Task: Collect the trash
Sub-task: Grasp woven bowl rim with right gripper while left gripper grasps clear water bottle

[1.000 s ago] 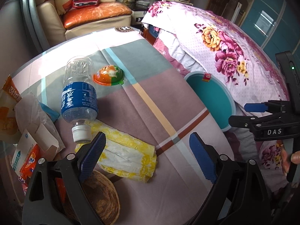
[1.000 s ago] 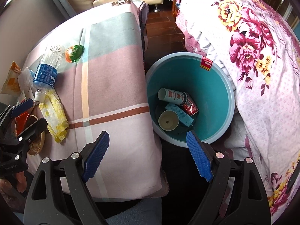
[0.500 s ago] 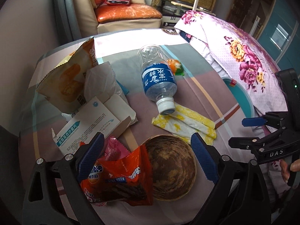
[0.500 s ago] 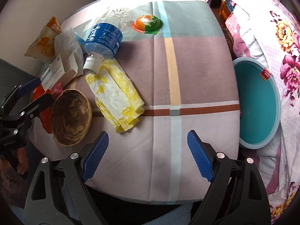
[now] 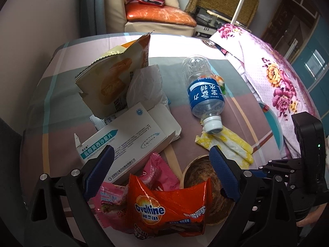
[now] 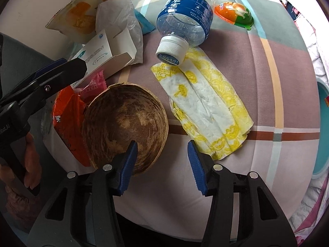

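Observation:
My left gripper hangs open over an orange Ovaltine wrapper and a pink wrapper, touching neither. My right gripper is closing, jaws still apart. Its left finger is inside a brown shell bowl, whose near rim lies between the pads without being pressed. A white medicine box, a plastic water bottle on its side and a yellow-patterned napkin lie on the tablecloth. The teal bin shows at the right edge.
A torn snack bag and crumpled white paper sit at the back left. An orange jelly cup lies beyond the bottle. A flowered bedspread borders the table on the right. A hand holds the left gripper.
Both grippers moved left across the table, from the bin side to the pile of wrappers. The right gripper came down over the shell bowl and its jaws narrowed.

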A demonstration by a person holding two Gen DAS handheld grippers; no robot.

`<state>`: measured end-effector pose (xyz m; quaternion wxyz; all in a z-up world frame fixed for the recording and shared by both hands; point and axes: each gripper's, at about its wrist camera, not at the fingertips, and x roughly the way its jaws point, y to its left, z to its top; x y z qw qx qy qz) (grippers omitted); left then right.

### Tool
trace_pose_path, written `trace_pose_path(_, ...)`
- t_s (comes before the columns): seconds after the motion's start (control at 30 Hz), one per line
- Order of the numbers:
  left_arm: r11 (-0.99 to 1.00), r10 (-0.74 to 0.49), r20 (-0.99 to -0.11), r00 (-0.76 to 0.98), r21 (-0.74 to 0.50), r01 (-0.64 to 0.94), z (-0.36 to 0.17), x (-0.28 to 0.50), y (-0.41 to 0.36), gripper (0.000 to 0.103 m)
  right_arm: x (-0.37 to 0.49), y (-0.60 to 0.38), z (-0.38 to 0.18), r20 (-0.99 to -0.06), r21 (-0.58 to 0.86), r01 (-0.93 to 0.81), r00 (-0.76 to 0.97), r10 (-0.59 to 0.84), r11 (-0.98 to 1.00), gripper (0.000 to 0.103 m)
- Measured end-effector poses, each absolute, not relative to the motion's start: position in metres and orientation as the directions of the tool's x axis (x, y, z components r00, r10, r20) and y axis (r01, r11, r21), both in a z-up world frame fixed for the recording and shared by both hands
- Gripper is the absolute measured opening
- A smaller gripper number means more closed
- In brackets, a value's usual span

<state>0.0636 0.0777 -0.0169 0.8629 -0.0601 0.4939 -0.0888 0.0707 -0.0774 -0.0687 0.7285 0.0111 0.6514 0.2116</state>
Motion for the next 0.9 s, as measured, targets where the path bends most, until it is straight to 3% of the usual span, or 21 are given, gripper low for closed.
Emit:
trace_pose_path(0.13,0.975,-0.217,-0.842,0.493,-0.207,0.076,-0.021,0.064,0.082,0.094,0.071,-0.069,-0.078,-0.938,0.314,-0.286,0.051,0.342,0.905,0.012)
trace_pose_path(0.23,0.975,-0.218,-0.843,0.493,-0.210,0.071,-0.025,0.065,0.080,0.094,0.070,-0.072,-0.074,-0.929,0.330,-0.281,0.071,0.363,0.901,0.007)
trace_pose_path(0.47,0.979,-0.204,-0.846,0.492,-0.186,0.086,-0.031,0.065,0.066,0.094,0.080,-0.109,-0.049,-0.944,0.224,-0.286,0.175,0.281,0.932,0.004)
trace_pose_path(0.8,0.971,-0.240,-0.836,0.493,-0.198,0.137,-0.028,0.073,0.039,0.094,0.105,-0.196,-0.029,-0.943,0.067,-0.129,0.315,0.105,0.989,0.005)
trace_pose_path(0.9,0.970,-0.242,-0.840,0.486,-0.195,0.145,-0.029,0.079,0.031,0.094,0.113,-0.210,-0.037,-0.948,0.079,-0.100,0.301,0.106,0.992,0.005)
